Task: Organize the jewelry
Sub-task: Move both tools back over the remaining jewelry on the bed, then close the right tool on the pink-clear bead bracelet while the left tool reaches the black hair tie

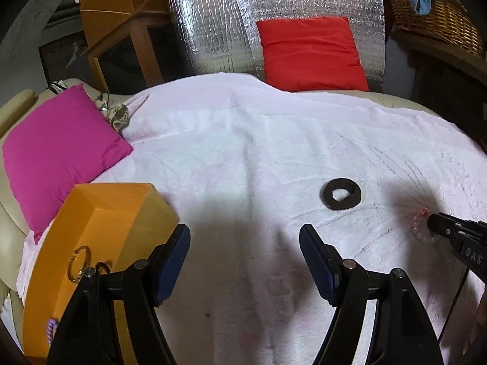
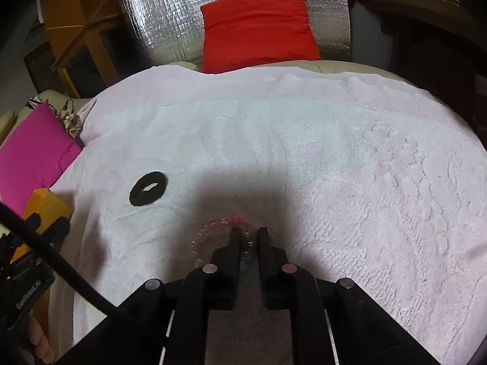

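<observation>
A clear beaded bracelet (image 2: 210, 234) with a pink bead lies on the white towel (image 2: 334, 152). My right gripper (image 2: 247, 231) is down on it, jaws nearly closed around its right strand; it also shows in the left wrist view (image 1: 430, 222) at the bracelet (image 1: 421, 228). A black ring-shaped hair tie (image 2: 148, 188) lies to the left, also seen in the left wrist view (image 1: 341, 194). My left gripper (image 1: 245, 243) is open and empty above the towel, next to an orange box (image 1: 100, 228) holding a gold ring (image 1: 79, 263) and a purple beaded piece (image 1: 51, 331).
A magenta pillow (image 1: 61, 152) lies at the left beside the box, a red pillow (image 1: 310, 51) at the back against silver foil. A wicker basket (image 1: 438, 15) stands back right, wooden furniture (image 1: 121, 15) back left.
</observation>
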Available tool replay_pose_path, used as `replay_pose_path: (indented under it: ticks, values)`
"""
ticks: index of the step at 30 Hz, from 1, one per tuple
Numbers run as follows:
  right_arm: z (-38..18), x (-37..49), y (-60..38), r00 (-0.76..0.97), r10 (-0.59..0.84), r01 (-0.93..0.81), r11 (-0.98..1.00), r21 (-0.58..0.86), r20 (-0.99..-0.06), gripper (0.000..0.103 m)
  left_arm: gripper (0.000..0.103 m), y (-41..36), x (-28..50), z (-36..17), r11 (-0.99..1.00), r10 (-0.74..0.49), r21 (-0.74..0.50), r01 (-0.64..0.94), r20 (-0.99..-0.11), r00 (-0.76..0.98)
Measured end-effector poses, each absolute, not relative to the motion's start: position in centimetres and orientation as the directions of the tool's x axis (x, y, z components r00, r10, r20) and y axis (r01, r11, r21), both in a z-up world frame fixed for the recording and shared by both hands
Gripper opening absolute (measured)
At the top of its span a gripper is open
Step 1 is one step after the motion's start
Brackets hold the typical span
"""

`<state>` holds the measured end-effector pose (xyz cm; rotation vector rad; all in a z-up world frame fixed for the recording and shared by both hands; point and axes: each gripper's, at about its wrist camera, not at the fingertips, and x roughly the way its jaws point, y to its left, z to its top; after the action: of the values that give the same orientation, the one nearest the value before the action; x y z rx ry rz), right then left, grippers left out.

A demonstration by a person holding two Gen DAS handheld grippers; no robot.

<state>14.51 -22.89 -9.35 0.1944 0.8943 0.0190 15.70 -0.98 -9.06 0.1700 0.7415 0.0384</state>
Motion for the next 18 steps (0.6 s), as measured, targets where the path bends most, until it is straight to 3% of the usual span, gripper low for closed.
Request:
replay_pose_path:
  ticks: [18]
  values:
    - [-9.5, 11.1, -23.9, 0.591, 0.116, 0.014, 0.988, 0.154, -0.798, 0.011, 0.075, -1.5, 15.0, -8.5, 0.981, 0.108, 0.192, 0.034, -0.679, 0.727]
